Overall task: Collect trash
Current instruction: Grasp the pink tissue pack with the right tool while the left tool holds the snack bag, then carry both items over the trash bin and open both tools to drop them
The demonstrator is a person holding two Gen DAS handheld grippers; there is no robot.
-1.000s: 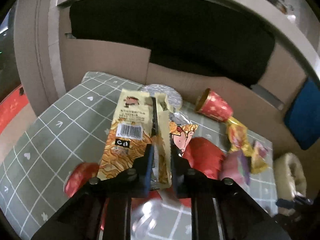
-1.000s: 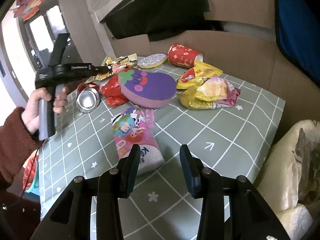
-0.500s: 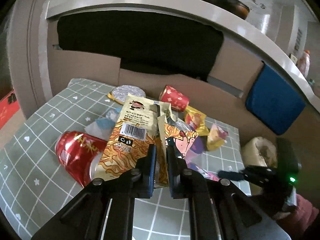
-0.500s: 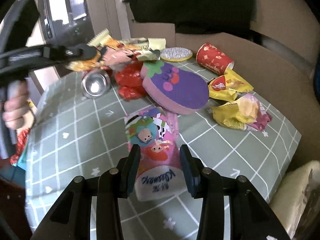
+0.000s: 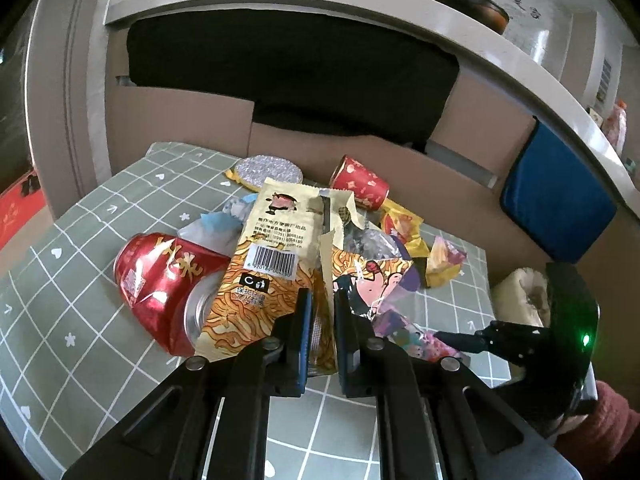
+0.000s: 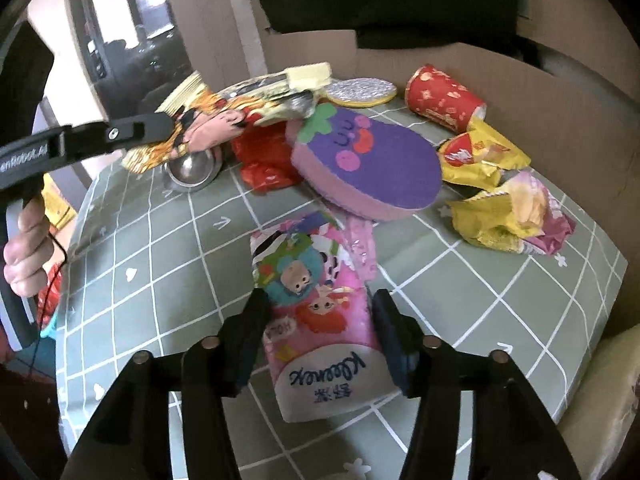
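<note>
The pink tissue pack [image 6: 320,320], soft and printed with cartoon figures, is seen low in the centre of the right wrist view, on the green checked desk [image 6: 160,280]. It is straddled by the right hand-held gripper [image 6: 318,340], whose jaws have just been opening and are not yet pressing. Closing on it is judged the next move. The torn noodle wrapper [image 5: 272,272] is kept clenched in the left hand-held gripper [image 5: 320,332], above a red can [image 5: 160,276].

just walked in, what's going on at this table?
A person with a gripper in each hand is clearing litter off a green checked table. The left gripper is shut on a torn yellow noodle wrapper, lifted off the cloth. The right gripper has just been opening its jaws and straddles a pink tissue pack, not yet gripping it.
</note>
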